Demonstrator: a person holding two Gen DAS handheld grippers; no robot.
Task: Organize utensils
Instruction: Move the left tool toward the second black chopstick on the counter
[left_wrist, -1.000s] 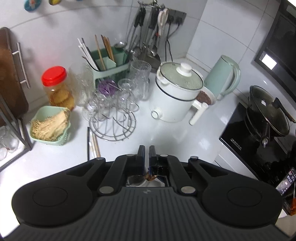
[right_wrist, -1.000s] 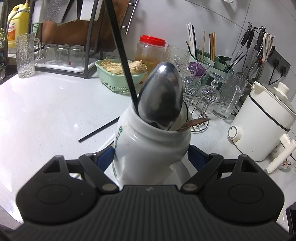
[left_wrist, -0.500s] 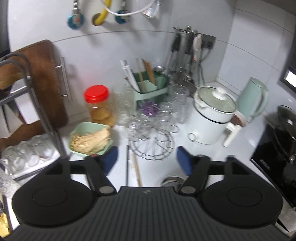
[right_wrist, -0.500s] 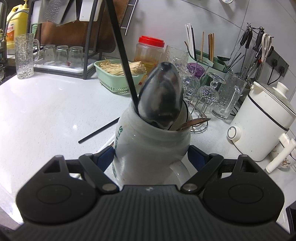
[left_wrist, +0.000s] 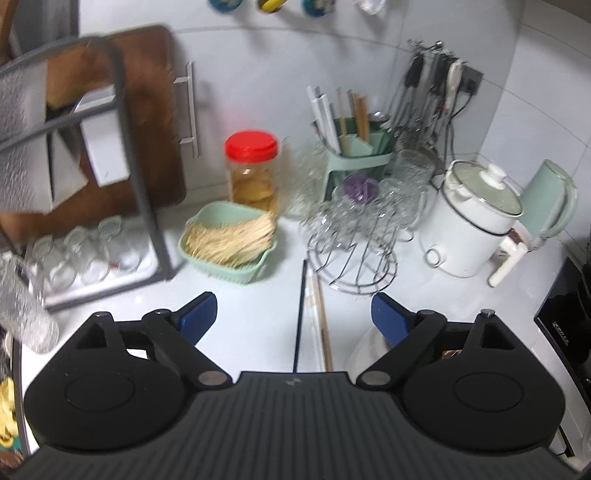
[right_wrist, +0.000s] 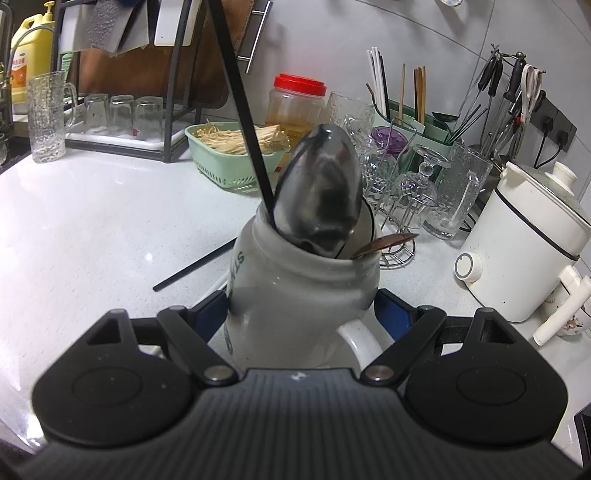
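We are clamping the right hand-held gripper (right_wrist: 301, 314) on the white mug (right_wrist: 295, 295), its metal spoon (right_wrist: 319, 199) standing bowl-up; the left hand-held gripper (left_wrist: 293, 317) is gaping over the black chopstick (left_wrist: 299, 314) lying lengthwise on the table (left_wrist: 251, 306).

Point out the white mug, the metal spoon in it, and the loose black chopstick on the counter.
white mug (right_wrist: 295, 295), right wrist view, front wall below the rim.
metal spoon (right_wrist: 317, 192), right wrist view, bowl.
black chopstick (left_wrist: 300, 314), left wrist view, mid-shaft.

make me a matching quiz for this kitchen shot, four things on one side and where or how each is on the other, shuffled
Things:
1. metal spoon
2. white mug
3. left gripper
4. dry noodles

States:
A. in the green basket
B. open, holding nothing
C. standing bowl-up in the mug
D. between the right gripper's jaws

Pairs: 1-C, 2-D, 3-B, 4-A
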